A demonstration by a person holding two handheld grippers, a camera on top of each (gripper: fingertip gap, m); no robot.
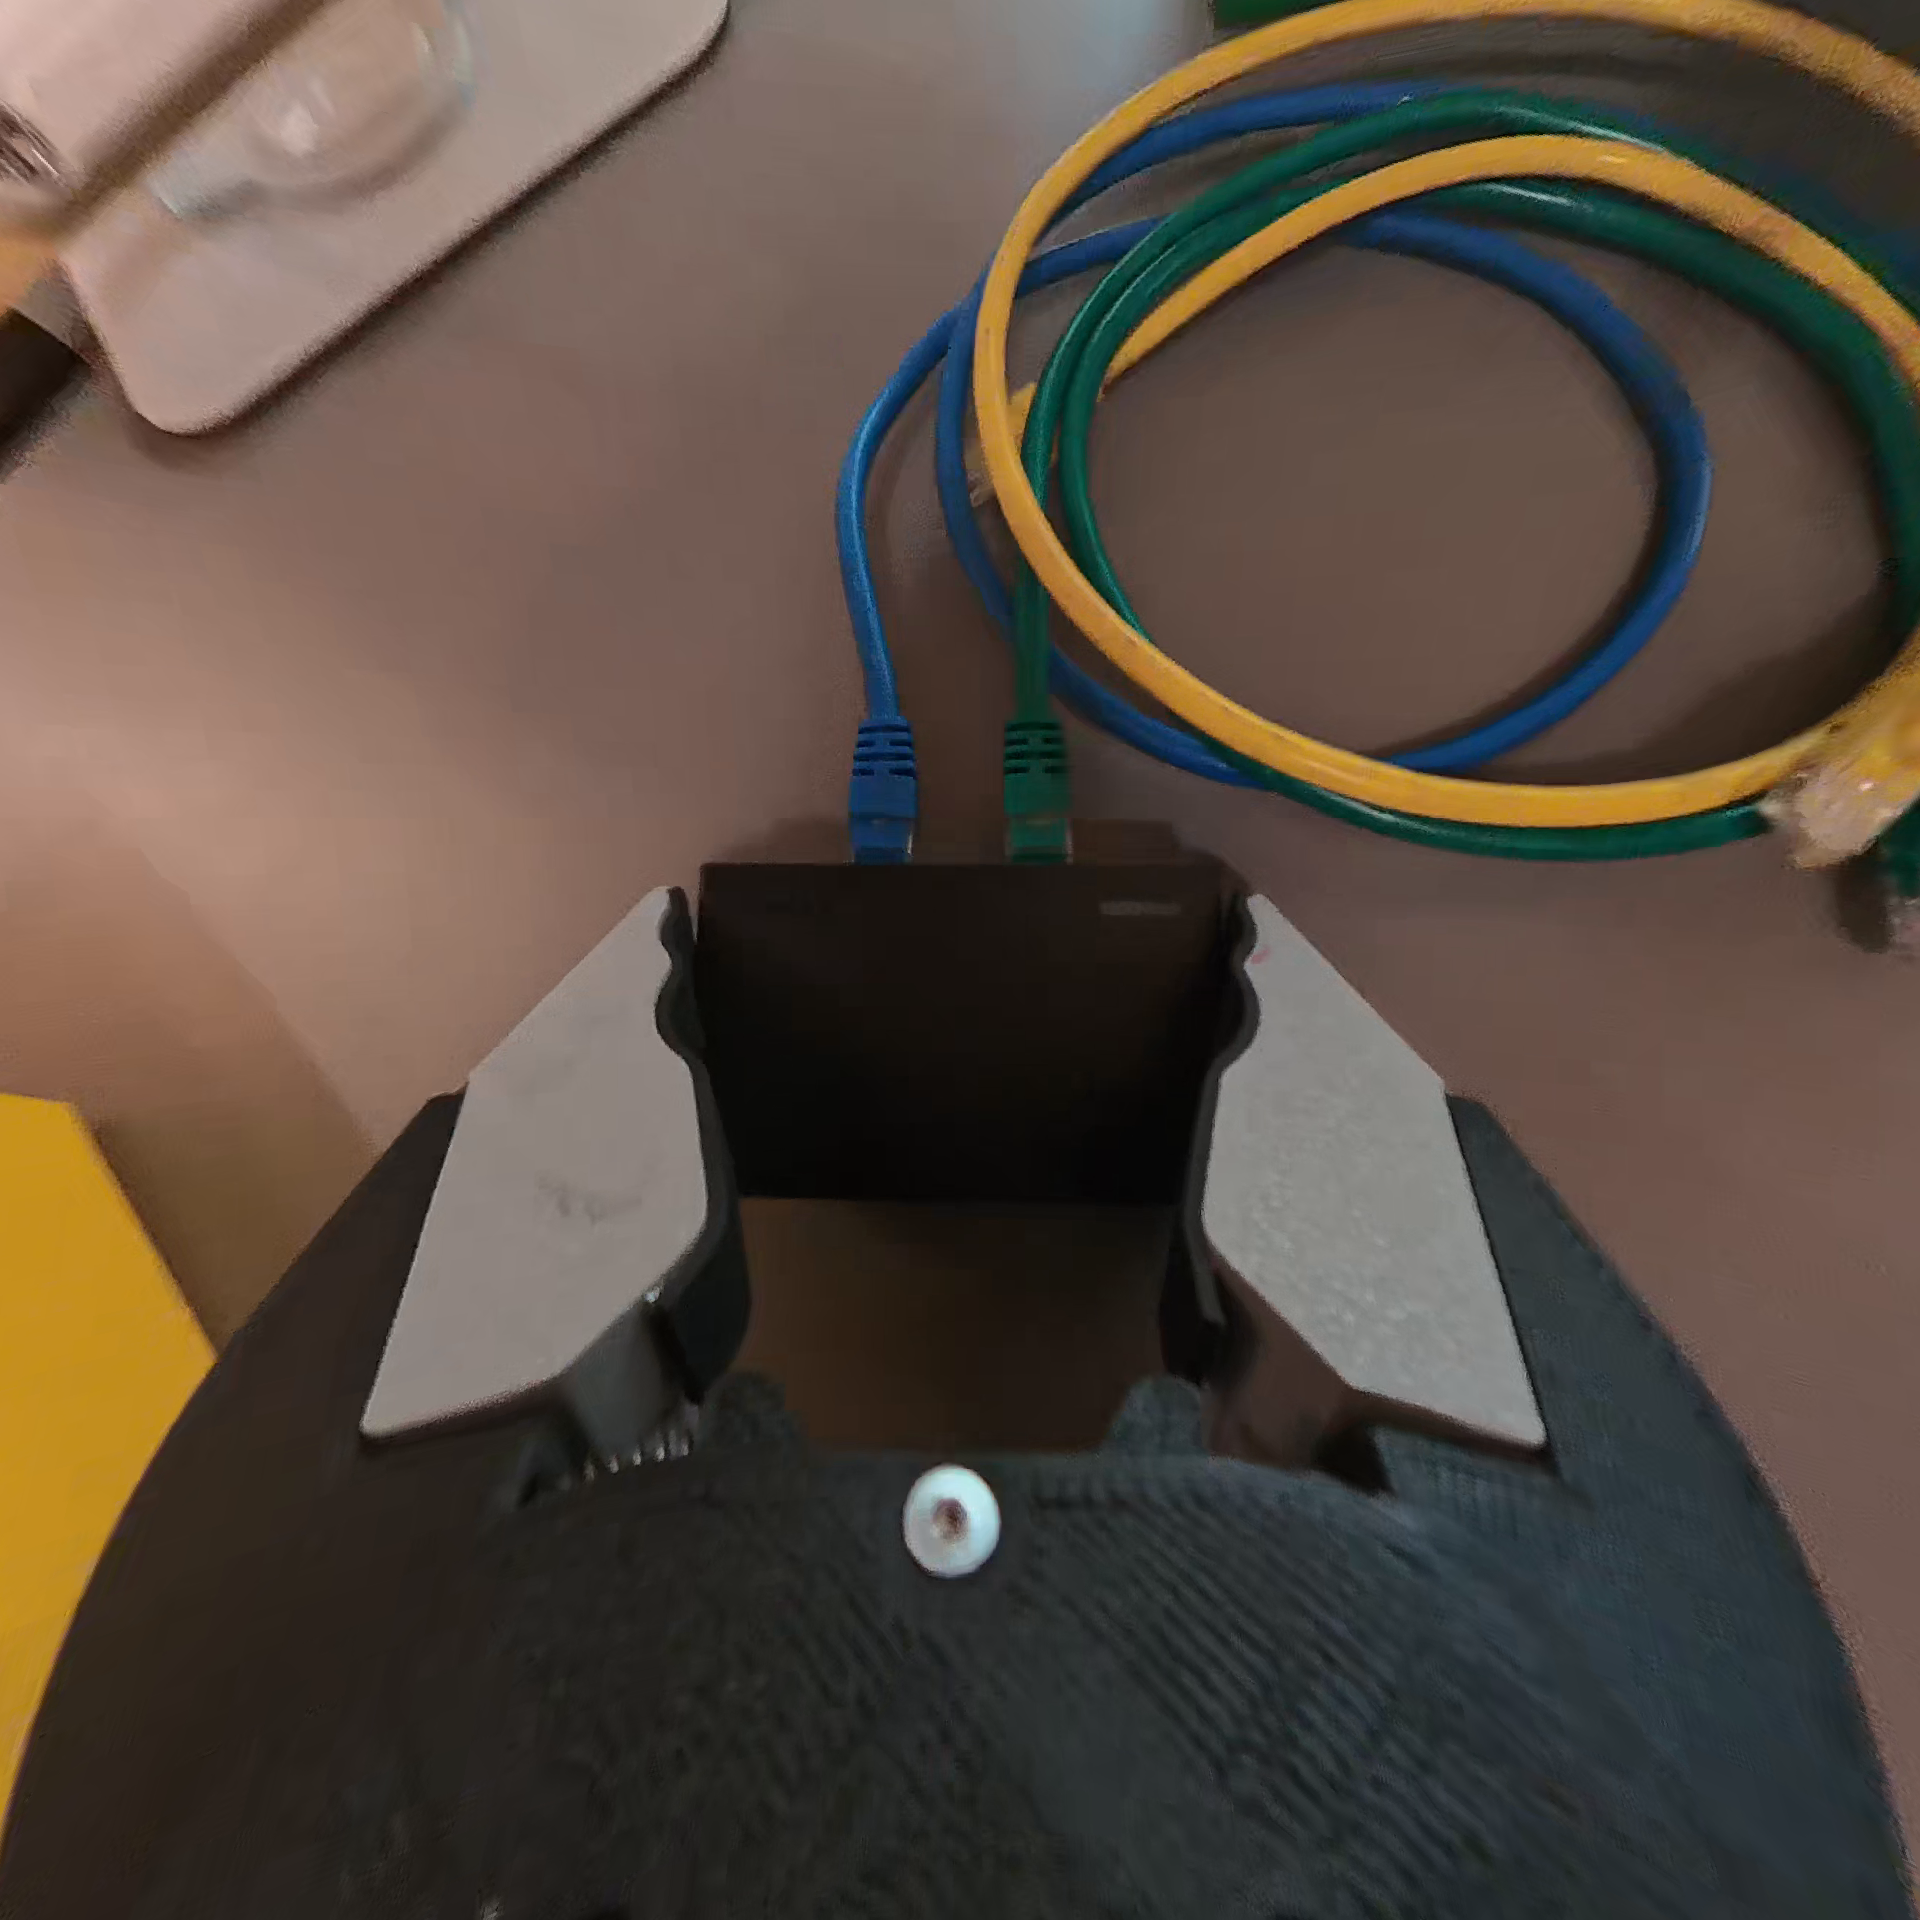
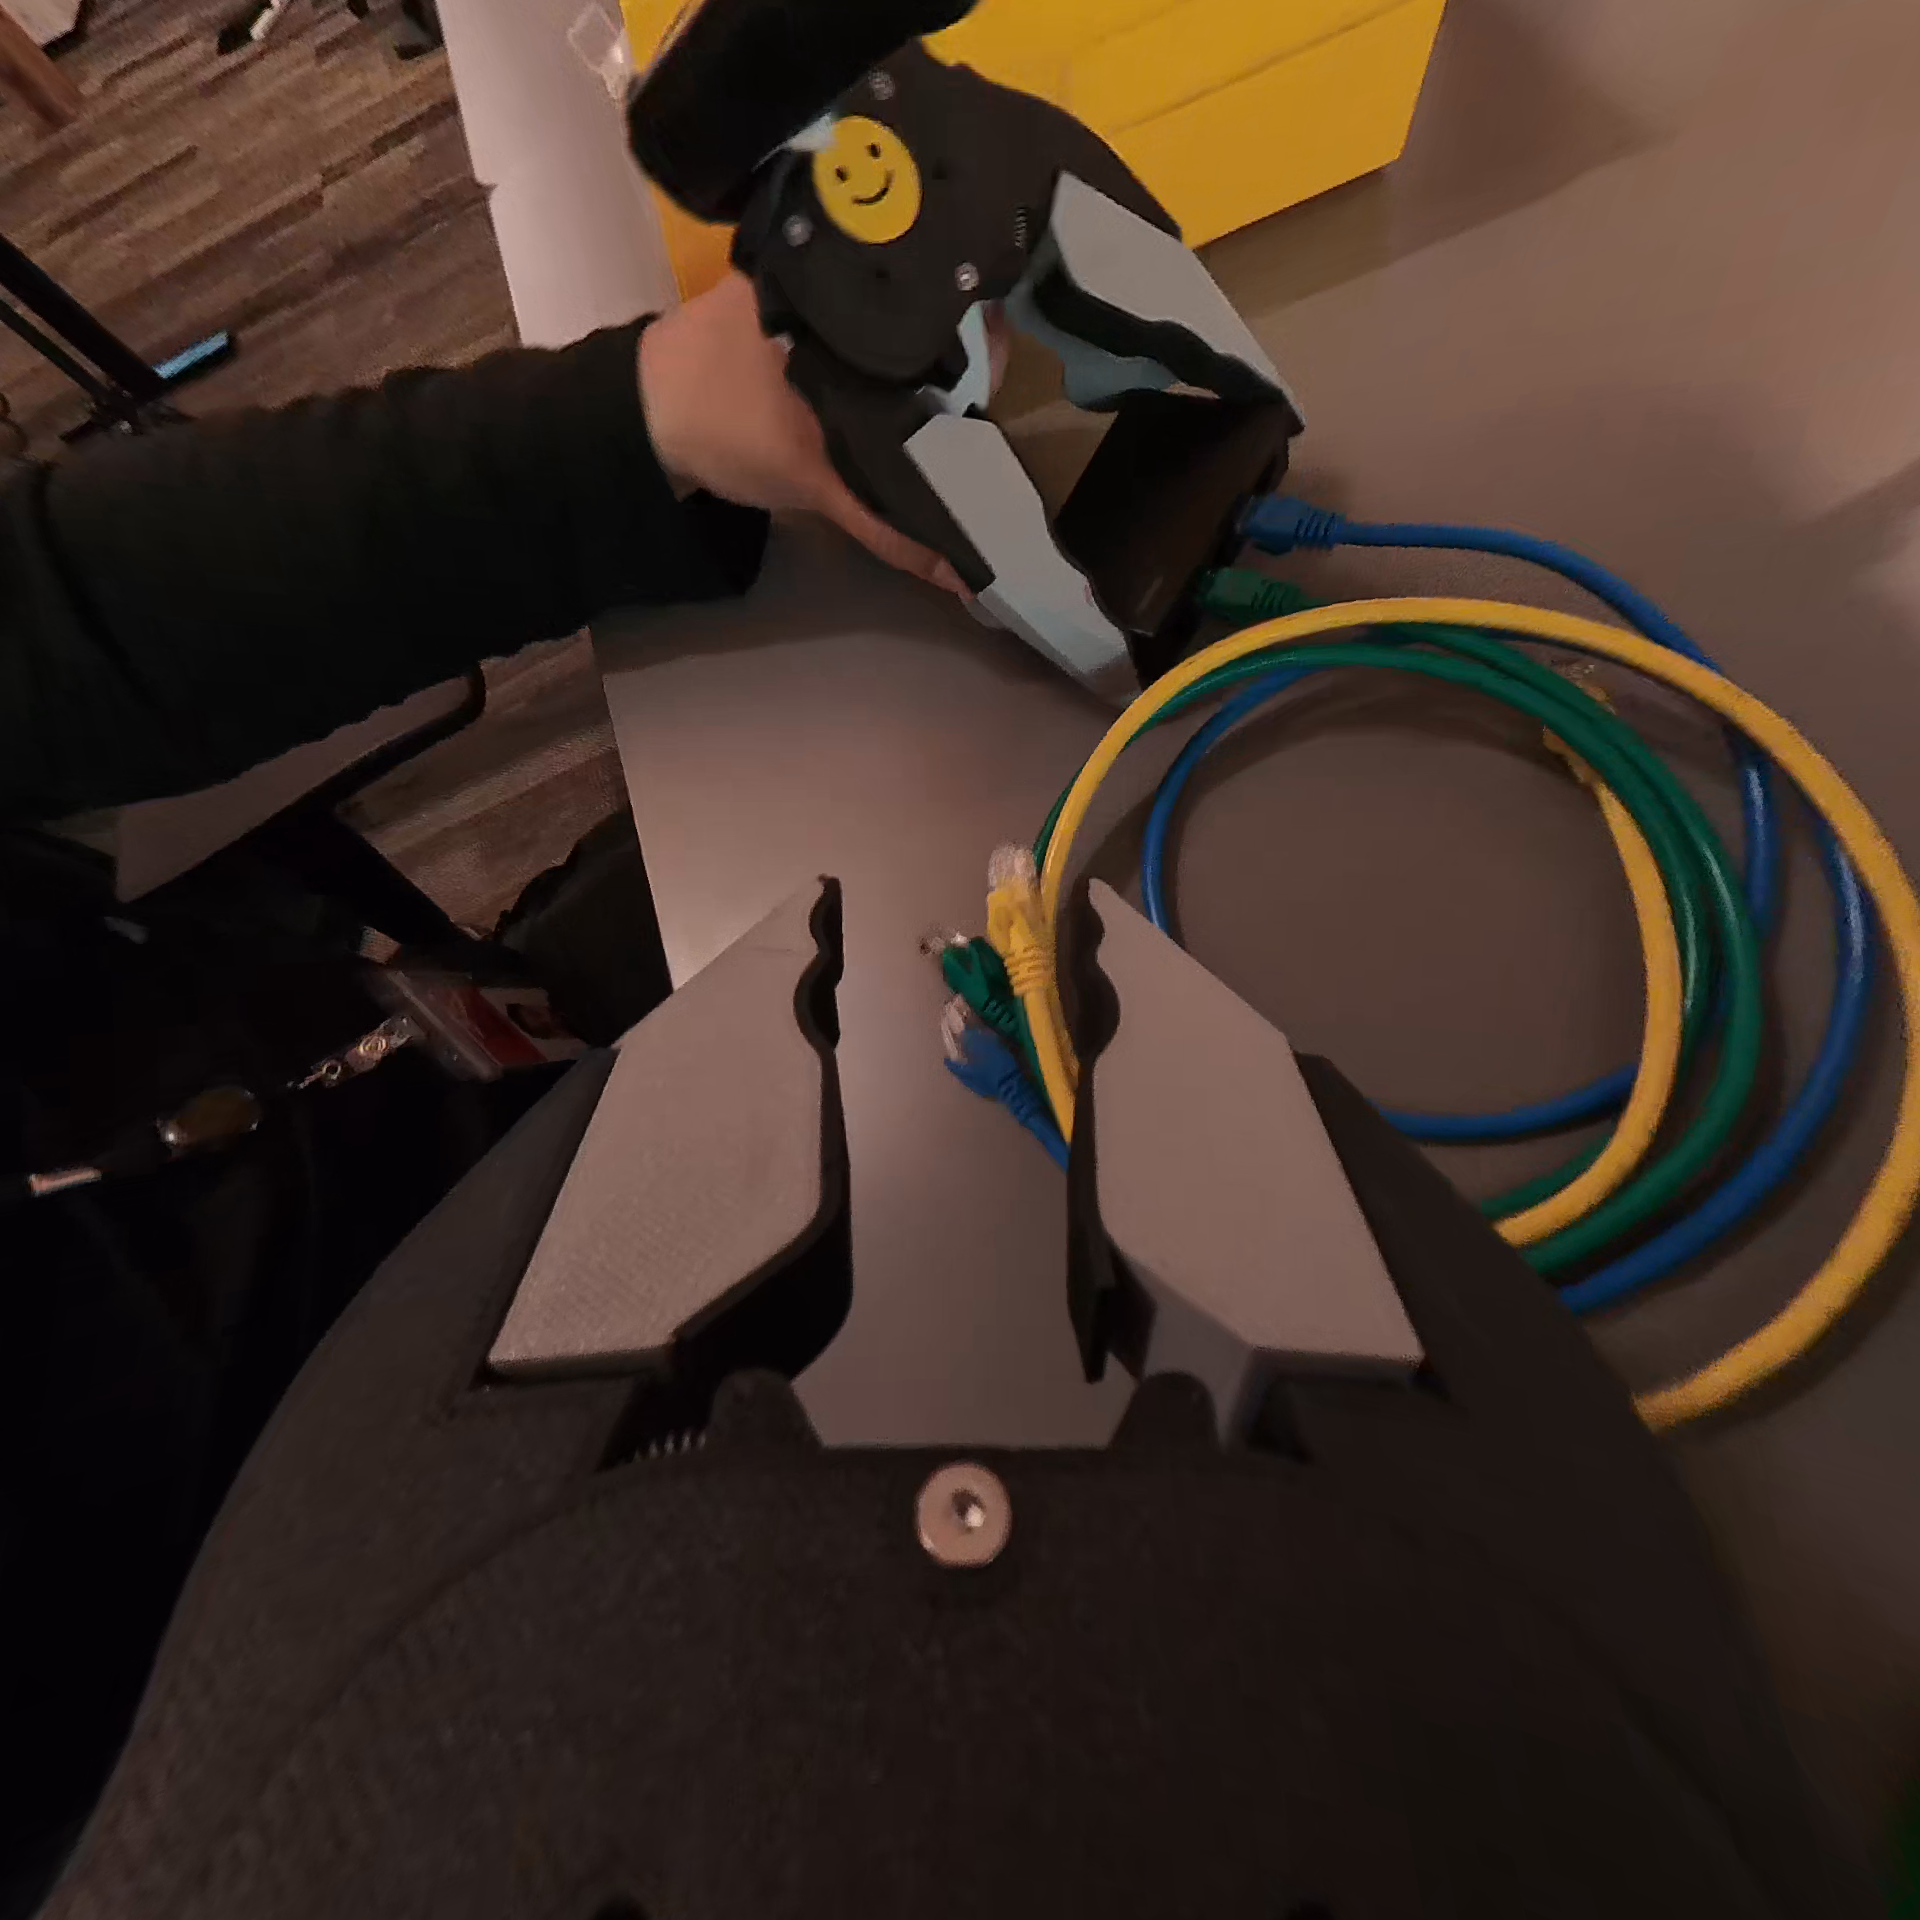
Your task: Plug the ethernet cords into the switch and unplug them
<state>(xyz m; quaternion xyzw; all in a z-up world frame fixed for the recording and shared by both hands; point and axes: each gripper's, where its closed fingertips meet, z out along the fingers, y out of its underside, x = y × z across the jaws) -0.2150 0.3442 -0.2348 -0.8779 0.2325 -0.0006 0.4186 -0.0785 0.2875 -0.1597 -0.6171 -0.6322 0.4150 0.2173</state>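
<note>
The left tongs [image 1: 956, 935] are clamped on the black switch [image 1: 956, 1018], which rests on the brown bench [image 1: 468, 675]. A blue cord [image 1: 881, 774] and a green cord [image 1: 1034, 774] sit plugged into it. The right tongs [image 2: 961, 914] stand apart above 3 loose plugs; the yellow cord [image 2: 1766, 748] lies coiled beside.

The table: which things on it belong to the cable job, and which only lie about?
Job:
- black switch, clamped in the left gripper
- blue cord and green cord, plugged in
- yellow cord, loose before the open right gripper

Lying about:
- yellow box
- glass on a pale mat
</note>
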